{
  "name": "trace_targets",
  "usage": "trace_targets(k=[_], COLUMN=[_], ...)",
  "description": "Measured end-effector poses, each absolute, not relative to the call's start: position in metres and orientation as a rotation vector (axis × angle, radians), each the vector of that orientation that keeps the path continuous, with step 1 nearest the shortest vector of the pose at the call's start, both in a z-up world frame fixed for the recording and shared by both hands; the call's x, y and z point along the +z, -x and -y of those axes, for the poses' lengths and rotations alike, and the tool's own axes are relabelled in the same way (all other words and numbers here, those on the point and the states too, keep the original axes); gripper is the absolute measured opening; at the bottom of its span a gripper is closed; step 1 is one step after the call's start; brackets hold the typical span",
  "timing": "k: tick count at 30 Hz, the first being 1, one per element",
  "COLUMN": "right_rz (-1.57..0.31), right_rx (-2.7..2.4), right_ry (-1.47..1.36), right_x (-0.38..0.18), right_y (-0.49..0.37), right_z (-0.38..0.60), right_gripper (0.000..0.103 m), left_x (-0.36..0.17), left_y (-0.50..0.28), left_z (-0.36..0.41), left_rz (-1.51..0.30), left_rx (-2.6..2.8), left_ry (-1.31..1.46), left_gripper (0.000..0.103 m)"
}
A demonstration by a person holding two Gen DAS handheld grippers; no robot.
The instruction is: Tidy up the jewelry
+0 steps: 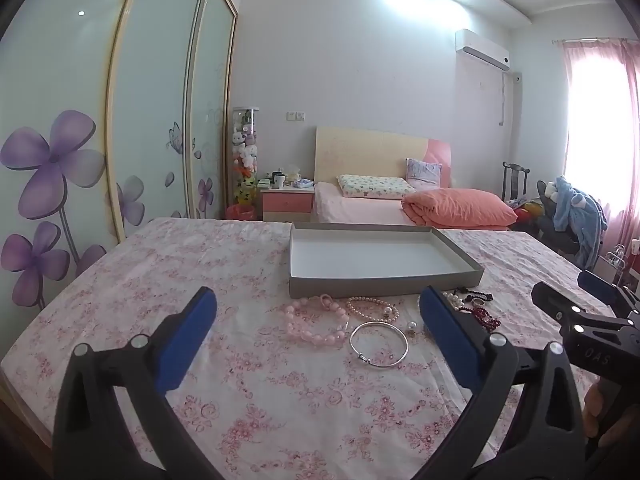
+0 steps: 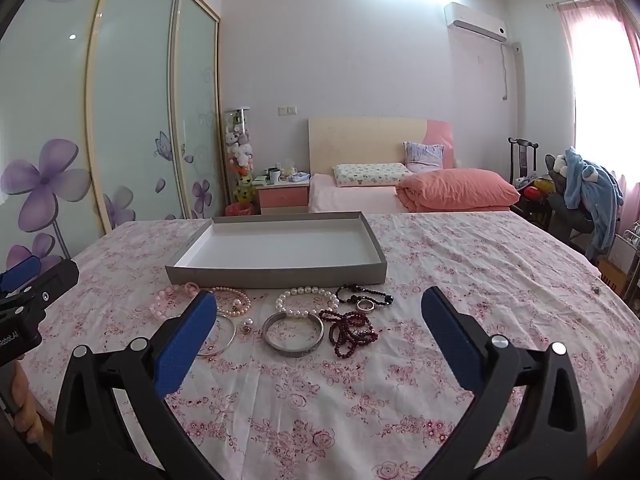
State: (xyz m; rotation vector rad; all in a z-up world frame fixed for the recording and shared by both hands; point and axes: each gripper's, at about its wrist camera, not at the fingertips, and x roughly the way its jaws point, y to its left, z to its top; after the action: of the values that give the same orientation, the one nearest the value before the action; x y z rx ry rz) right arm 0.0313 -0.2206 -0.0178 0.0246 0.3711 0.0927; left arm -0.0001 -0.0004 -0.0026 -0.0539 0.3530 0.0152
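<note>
The left gripper [image 1: 316, 344] and right gripper [image 2: 320, 344] are both hovering with jaws spread wide and nothing between them, aiming slightly down at the jewelry lying in a loose row on the floral cloth [image 2: 360, 420], just in front of the empty grey tray [image 2: 276, 274]. The thin silver bangle [image 1: 379, 344] is lying straight ahead of the left jaws, while the wide silver bangle [image 2: 293, 335] and dark red bead strand [image 2: 352, 330] are sitting ahead of the right, so each hand is nearer its own side's pieces.

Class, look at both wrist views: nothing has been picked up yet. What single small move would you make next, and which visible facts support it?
Probably ease the right gripper forward and down over the wide silver bangle. Both grippers are open and empty, the grey tray holds nothing, and all the jewelry lies on the floral cloth just before it. The bangle lies flat between the right gripper's fingers, apart from the dark red beads.
</note>
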Motion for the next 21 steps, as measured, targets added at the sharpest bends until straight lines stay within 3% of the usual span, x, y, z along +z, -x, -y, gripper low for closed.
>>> trace_targets(k=[21], right_rz=[-0.373], right_rx=[0.093], right_ry=[-0.028], right_x=[-0.0174], right_y=[-0.0312], right_z=[0.2215], right_gripper=[0.101], left_x=[-0.0043], left_y=[-0.0013], left_z=[-0.0034], left_rz=[-0.358], left_rx=[0.018], left_ry=[0.058], left_gripper=[0.099])
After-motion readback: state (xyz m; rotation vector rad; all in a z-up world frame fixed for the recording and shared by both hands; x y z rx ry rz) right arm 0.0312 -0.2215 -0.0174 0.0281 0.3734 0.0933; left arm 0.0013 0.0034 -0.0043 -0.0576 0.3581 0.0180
